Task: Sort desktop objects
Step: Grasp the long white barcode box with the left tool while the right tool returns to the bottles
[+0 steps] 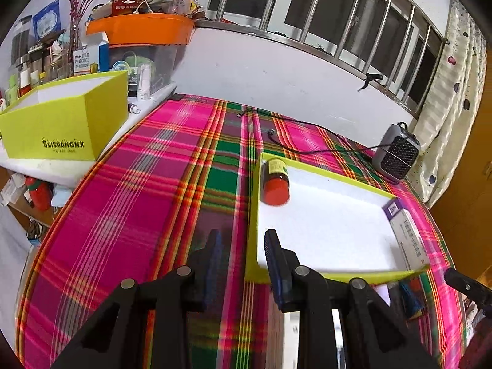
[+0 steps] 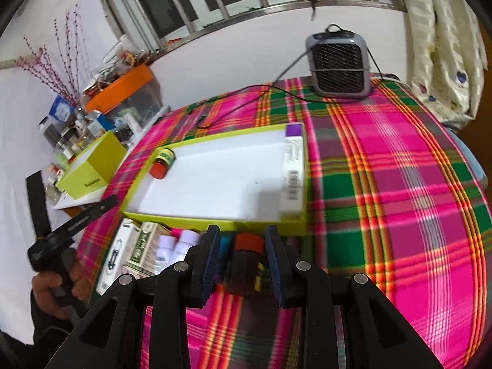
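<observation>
Bottle (image 2: 246, 264) (red-capped), seemingly between right jaws

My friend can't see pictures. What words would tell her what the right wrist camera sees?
The right gripper has its two black fingers on either side of a dark bottle with a red cap on a pink and green plaid tablecloth. Behind it, a shallow yellow-green tray holds a red-capped brown bottle and a long white box with a purple end.
</observation>
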A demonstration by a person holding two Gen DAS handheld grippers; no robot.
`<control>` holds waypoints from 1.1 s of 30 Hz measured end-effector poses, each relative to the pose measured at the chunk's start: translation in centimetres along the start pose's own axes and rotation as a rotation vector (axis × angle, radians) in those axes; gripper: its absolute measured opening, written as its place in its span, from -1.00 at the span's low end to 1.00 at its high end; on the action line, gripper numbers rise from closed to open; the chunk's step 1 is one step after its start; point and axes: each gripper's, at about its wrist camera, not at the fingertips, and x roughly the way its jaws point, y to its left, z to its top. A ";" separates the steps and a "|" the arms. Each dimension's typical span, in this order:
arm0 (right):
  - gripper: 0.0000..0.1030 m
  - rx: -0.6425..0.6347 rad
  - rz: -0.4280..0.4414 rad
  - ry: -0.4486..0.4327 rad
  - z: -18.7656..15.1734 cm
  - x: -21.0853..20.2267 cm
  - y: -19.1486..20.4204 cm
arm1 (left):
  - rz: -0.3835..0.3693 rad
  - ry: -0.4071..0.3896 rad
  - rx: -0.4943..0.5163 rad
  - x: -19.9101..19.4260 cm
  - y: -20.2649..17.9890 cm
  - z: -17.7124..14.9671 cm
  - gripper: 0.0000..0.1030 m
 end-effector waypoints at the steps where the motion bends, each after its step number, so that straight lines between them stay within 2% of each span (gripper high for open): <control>1: -0.38 0.000 -0.003 0.003 0.0 0.1 -0.1 | -0.005 0.004 0.004 -0.3 0.0 -0.3 -0.44; 7: -0.38 -0.027 -0.010 0.034 -1.4 0.7 0.2 | -0.036 0.049 0.033 -1.7 -0.1 -2.3 -0.44; 14: -0.38 -0.047 -0.006 0.049 -2.5 1.4 0.6 | -0.072 0.067 0.088 -3.6 -0.9 -4.0 -0.42; 24: -0.38 -0.042 -0.015 0.047 -3.0 1.3 0.5 | -0.119 0.128 0.125 -3.4 -1.9 -5.1 -0.38; 33: -0.38 -0.043 -0.012 0.047 -3.1 1.3 0.4 | -0.125 0.176 0.137 -2.9 -1.9 -5.9 -0.36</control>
